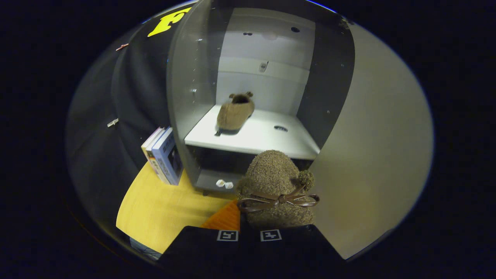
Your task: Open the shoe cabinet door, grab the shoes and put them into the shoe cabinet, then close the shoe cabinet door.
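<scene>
A fuzzy brown shoe [275, 182] with a brown ribbon bow is held between my fingers, its toe pointing toward the cabinet. My gripper [250, 232] is shut on it. Ahead stands the grey shoe cabinet [193, 97] with its door [372, 147] swung open to the right of the held shoe. On the white shelf [263, 141] inside lies a second matching brown shoe [234, 112], left of the shelf's middle, its opening toward the back wall. The held shoe hangs in front of the shelf's front edge, slightly below it.
Several books [162, 155] lean against the cabinet's left side on the yellow wooden table [162, 209]. An orange patch [224, 219] lies just left of the held shoe. Two small white pieces [224, 184] sit on the cabinet's lower ledge.
</scene>
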The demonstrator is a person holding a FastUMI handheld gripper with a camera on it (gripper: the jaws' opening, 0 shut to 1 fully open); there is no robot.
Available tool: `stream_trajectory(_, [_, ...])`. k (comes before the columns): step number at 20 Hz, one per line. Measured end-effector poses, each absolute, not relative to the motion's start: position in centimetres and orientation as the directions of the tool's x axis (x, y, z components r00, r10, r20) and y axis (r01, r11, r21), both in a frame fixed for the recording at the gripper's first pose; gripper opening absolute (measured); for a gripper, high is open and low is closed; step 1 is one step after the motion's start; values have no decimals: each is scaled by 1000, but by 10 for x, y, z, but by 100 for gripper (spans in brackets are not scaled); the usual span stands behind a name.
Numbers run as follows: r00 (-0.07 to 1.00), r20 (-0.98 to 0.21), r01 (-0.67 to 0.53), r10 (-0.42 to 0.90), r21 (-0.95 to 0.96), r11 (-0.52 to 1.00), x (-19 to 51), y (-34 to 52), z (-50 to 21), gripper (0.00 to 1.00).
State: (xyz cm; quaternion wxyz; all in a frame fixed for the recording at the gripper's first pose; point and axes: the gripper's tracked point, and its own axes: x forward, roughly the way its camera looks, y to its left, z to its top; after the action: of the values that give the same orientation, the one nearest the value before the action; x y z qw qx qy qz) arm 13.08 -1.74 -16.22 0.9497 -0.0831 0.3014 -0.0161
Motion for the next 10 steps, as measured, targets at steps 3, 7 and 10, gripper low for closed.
stream_trajectory(3, [833,-546,-7,-92,-176,984,172,-31,-133,6])
stream_trajectory(7, [832,-547,18,-98,-151,988,229,-52,-111,6])
stream_trajectory(10, [838,-541,24,-72,-95,995,275,-63,-103,6])
